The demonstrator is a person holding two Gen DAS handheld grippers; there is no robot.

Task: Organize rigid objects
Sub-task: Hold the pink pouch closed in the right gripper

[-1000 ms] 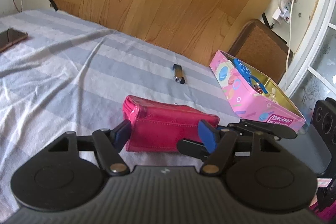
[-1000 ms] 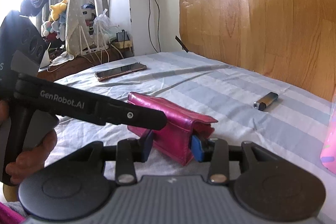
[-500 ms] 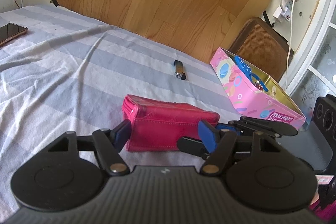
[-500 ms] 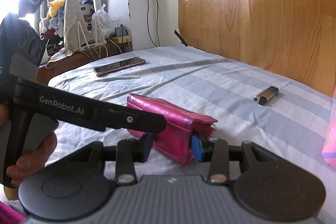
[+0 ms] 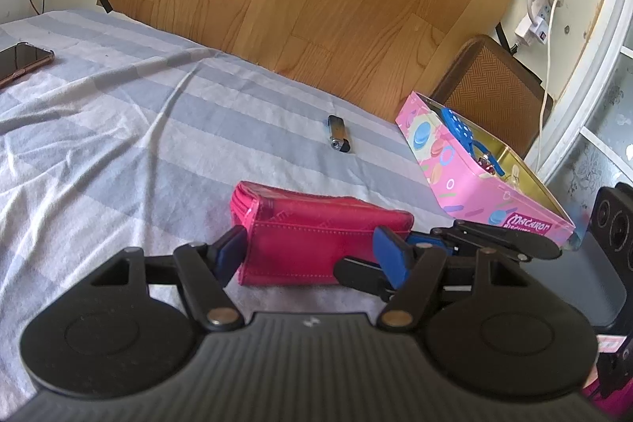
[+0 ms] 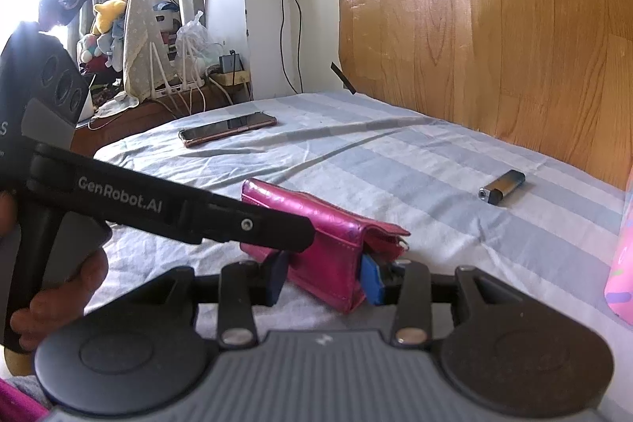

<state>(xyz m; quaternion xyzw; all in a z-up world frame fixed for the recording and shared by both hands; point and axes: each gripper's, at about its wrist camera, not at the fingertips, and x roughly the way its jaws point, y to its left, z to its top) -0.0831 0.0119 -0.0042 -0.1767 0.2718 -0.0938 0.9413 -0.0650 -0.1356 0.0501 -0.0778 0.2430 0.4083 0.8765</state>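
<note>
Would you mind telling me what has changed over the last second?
Almost nothing: both views drift slightly. The left gripper still brackets the pink wallet lengthwise, the right gripper stays at its end, and the lighter, phone and pink tin lie where they were.

Left gripper (image 5: 310, 258) spread, right gripper (image 6: 324, 277) clamped

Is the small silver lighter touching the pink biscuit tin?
Apart. The left wrist view shows striped sheet between the silver lighter and the pink biscuit tin.
</note>
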